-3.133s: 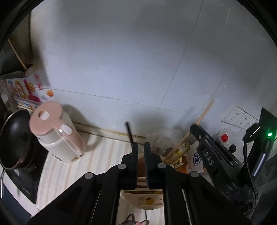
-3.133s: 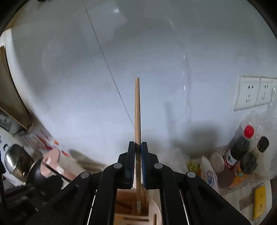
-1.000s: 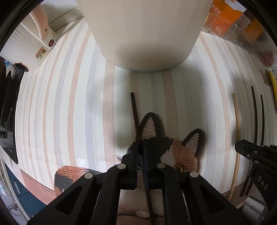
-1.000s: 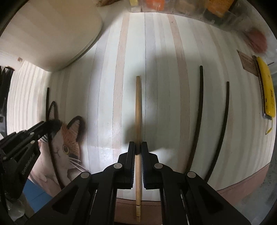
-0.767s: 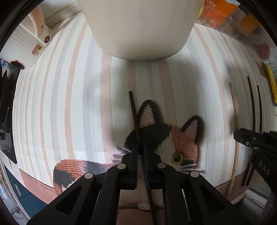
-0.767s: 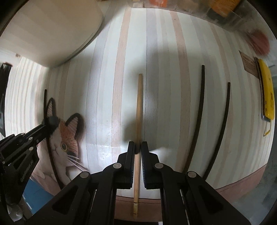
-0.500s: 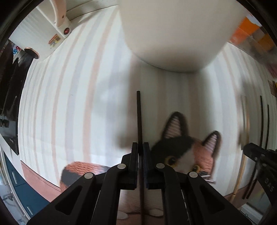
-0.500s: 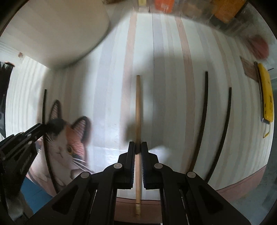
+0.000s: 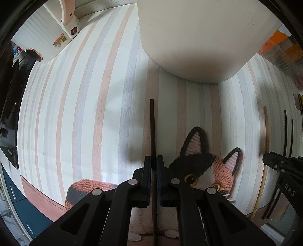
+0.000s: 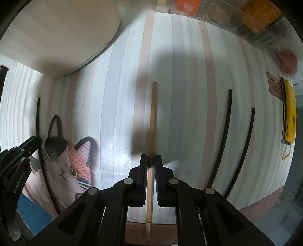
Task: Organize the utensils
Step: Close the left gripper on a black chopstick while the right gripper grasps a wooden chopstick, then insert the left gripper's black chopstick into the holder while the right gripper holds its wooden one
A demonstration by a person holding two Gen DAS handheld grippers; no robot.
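Both grippers point straight down at a striped mat. My left gripper (image 9: 153,160) is shut on a dark chopstick (image 9: 152,132) that lies along the mat beside the printed cat (image 9: 204,170). My right gripper (image 10: 151,159) is shut on a light wooden chopstick (image 10: 152,117), close above the stripes. Two more dark chopsticks (image 10: 225,132) lie parallel to its right. The cream utensil holder (image 9: 200,37) stands just beyond the left gripper and shows at the upper left of the right wrist view as the holder (image 10: 56,32). The left gripper (image 10: 20,151) appears at that view's left edge.
A white and pink kettle (image 9: 56,24) stands at the far left, with a dark cooktop (image 9: 9,94) beside it. Packets and bottles (image 10: 246,15) line the back right. A yellow tool (image 10: 289,111) lies at the mat's right edge (image 10: 265,204).
Both grippers, upright at the holder three seconds ago, now point down at the mat. Over the last second both slid sideways across it, each chopstick still gripped.
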